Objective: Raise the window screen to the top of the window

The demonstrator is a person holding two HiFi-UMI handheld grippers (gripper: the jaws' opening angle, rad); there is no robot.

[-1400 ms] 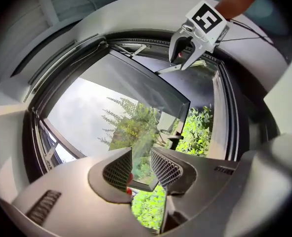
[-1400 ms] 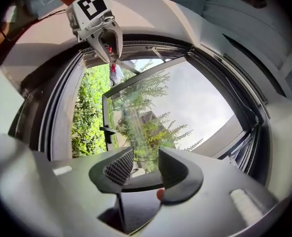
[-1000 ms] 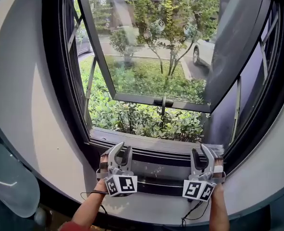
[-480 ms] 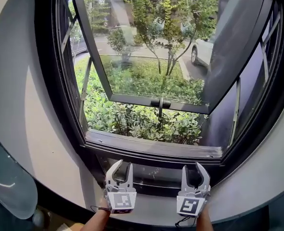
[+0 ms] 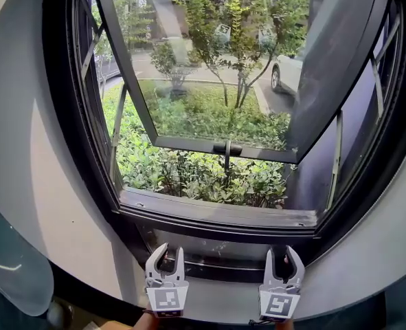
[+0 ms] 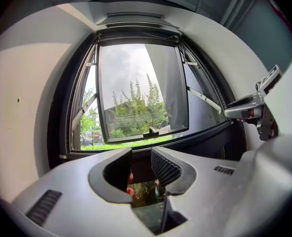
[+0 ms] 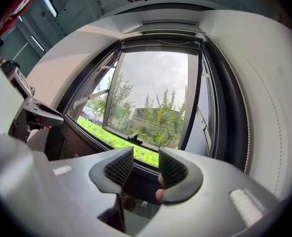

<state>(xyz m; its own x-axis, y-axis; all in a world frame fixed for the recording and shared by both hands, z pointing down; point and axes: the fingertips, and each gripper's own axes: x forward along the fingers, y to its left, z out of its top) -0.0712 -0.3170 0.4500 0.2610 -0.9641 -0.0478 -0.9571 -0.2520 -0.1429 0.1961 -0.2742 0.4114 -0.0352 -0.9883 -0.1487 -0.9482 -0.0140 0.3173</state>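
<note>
The window (image 5: 86,150) has a black frame, and its glass sash (image 5: 216,81) is swung outward with a handle (image 5: 227,148) on its lower rail. No mesh shows across the opening. A grey bar (image 5: 216,247) runs low in the frame below the sill. My left gripper (image 5: 171,251) and right gripper (image 5: 280,253) stand side by side just short of that bar, touching nothing. Both are open with empty jaws. The left gripper view has its jaws (image 6: 141,154) aimed at the window. In the right gripper view the jaws (image 7: 146,157) point the same way.
Pale curved wall (image 5: 24,150) flanks the window on both sides. Black stay arms (image 5: 338,157) hold the sash out. Outside are shrubs (image 5: 196,174), trees and a parked white car (image 5: 288,71). A housing (image 6: 131,19) sits across the top of the frame.
Both grippers have drawn back and down from the low grey bar and have rolled upright. They now sit at the picture's bottom edge, with the arms out of sight.
</note>
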